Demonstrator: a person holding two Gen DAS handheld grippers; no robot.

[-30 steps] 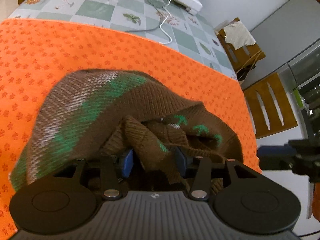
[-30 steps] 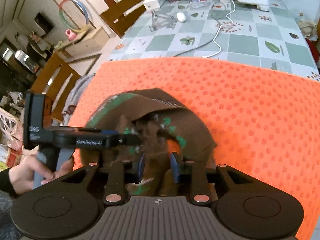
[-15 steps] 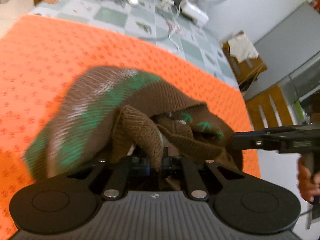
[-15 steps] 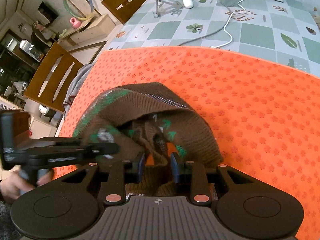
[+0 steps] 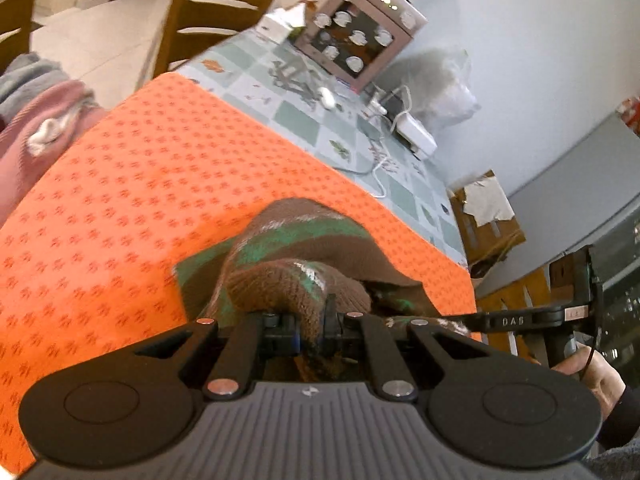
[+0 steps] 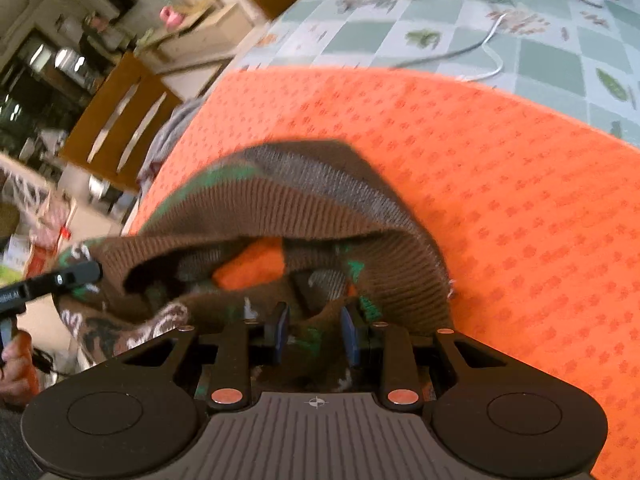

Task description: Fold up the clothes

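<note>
A brown knit sweater (image 5: 304,240) with green and white pattern lies bunched on the orange mat (image 5: 120,208). My left gripper (image 5: 310,330) is shut on a thick fold of it at the near edge. The right gripper's arm shows at the right of the left wrist view. In the right wrist view the sweater (image 6: 288,208) is lifted and stretched, with the mat (image 6: 520,184) showing through an opening. My right gripper (image 6: 314,334) has a fold of the sweater between its blue pads (image 6: 352,332), jaws partly closed on it. The left gripper's finger (image 6: 60,280) holds the sweater's left end.
Beyond the mat is a green-checked tablecloth (image 5: 296,116) with a white mouse (image 5: 327,98), cables, a white adapter (image 5: 416,134) and a boxed cup set (image 5: 356,48). Pink clothing (image 5: 44,136) lies off the mat's left edge. Wooden chairs (image 6: 120,124) stand beside the table.
Both grippers have lifted and pulled the sweater toward me and apart, stretching it. The left gripper shut on its fold. The views swung and show motion blur.
</note>
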